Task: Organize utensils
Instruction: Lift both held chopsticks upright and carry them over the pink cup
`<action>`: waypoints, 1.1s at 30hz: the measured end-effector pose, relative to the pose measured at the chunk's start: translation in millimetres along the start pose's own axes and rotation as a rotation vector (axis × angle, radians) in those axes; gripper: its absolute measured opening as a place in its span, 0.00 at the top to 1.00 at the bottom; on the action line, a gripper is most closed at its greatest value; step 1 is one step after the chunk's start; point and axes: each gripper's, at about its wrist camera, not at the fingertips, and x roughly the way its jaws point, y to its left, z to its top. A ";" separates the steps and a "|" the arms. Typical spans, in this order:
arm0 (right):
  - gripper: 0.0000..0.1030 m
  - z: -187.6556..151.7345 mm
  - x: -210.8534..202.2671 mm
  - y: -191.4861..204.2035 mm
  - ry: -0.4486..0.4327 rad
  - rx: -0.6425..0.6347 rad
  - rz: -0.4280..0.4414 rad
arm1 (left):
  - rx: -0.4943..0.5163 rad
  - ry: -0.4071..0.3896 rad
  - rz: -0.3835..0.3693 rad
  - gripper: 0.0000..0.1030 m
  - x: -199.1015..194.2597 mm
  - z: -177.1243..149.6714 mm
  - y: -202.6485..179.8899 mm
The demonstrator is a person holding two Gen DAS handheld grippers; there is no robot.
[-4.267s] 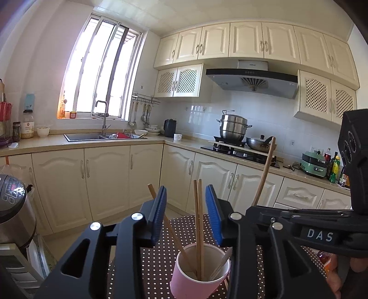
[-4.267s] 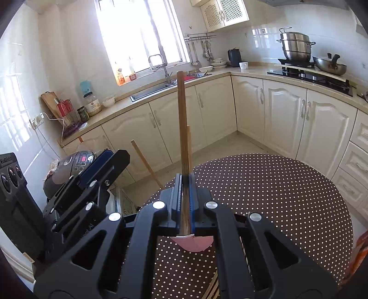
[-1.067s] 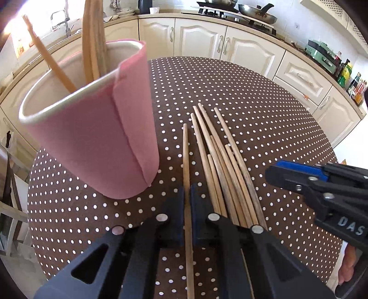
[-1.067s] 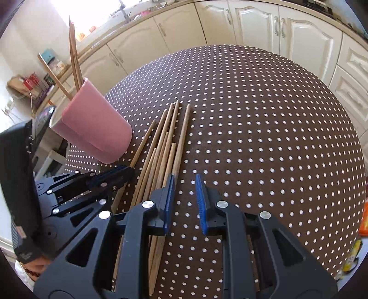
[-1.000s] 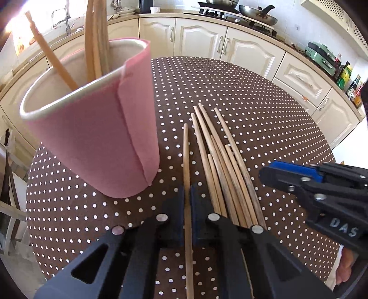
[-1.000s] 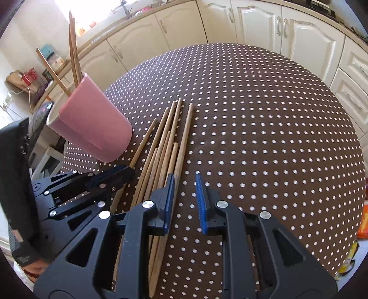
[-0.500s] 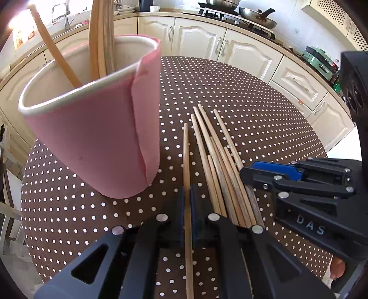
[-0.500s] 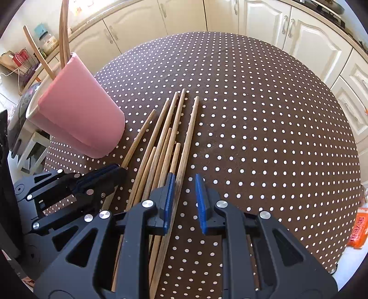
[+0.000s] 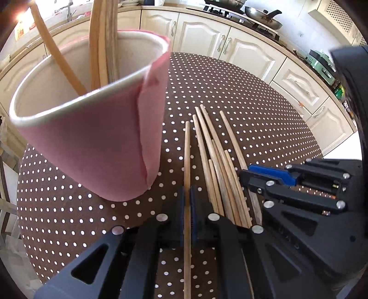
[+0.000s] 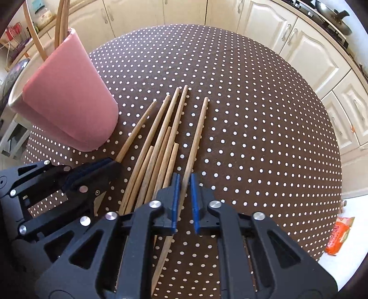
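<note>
Several chopsticks (image 9: 220,165) lie on the dotted desk (image 9: 69,207) beside the pink cup (image 9: 92,149); the left gripper (image 9: 187,200) has its jaws clamped on the leftmost chopstick (image 9: 187,147). From the right wrist, the right gripper (image 10: 183,191) is closing its jaws around the rightmost chopstick (image 10: 196,138), not yet pinching; the pickup step likely needs lifting both into the cup.

right gripper (image 10: 183,184) jaws narrowed around rightmost chopstick (image 10: 195,140), shifted leftward

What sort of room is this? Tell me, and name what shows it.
A home kitchen: cream wooden cabinets under a countertop, a metal wok on a black gas hob, and a round table with a brown polka-dot cloth.
</note>
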 end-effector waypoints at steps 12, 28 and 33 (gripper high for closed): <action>0.94 -36.2 -24.3 -20.2 -0.112 0.088 0.146 | 0.014 -0.129 -0.087 0.95 -26.7 -20.5 3.8; 0.94 -67.5 -127.8 -34.6 -0.339 0.042 0.240 | 0.133 -0.382 -0.202 0.95 -125.6 -40.9 -15.5; 0.94 -68.3 -150.4 -23.9 -0.403 0.013 0.247 | 0.163 -0.423 -0.213 0.95 -146.4 -48.5 -14.4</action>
